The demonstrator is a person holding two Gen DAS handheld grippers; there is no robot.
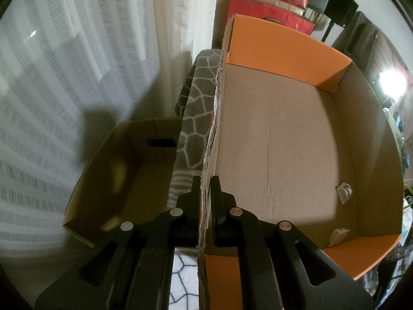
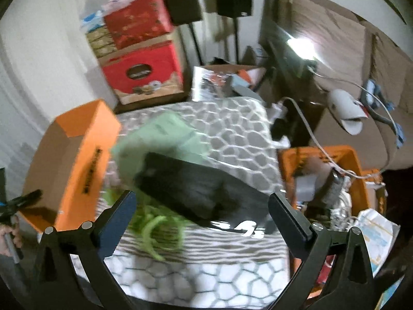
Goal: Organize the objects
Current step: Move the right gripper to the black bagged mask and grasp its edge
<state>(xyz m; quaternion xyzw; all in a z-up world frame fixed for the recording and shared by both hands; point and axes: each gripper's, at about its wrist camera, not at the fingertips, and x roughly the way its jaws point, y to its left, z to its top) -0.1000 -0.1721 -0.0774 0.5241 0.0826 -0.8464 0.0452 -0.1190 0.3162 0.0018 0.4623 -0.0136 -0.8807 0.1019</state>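
Note:
My left gripper (image 1: 205, 180) is shut on the torn side wall of an orange cardboard box (image 1: 271, 139), whose open inside holds only small white scraps (image 1: 343, 192). The same box (image 2: 74, 160) shows at the left of the right wrist view, tilted, above the patterned cloth. My right gripper (image 2: 201, 204) is open and empty above a black flat box (image 2: 201, 191), a green bag (image 2: 160, 139) and green stringy stuff (image 2: 157, 230), all blurred, lying on the grey honeycomb cloth (image 2: 232, 134).
A plain brown box (image 1: 124, 178) stands low at the left beside white curtains (image 1: 64, 77). Red gift boxes (image 2: 139, 59) are stacked behind. An orange crate (image 2: 333, 180) of cables and clutter stands at the right, next to a brown sofa (image 2: 335, 38).

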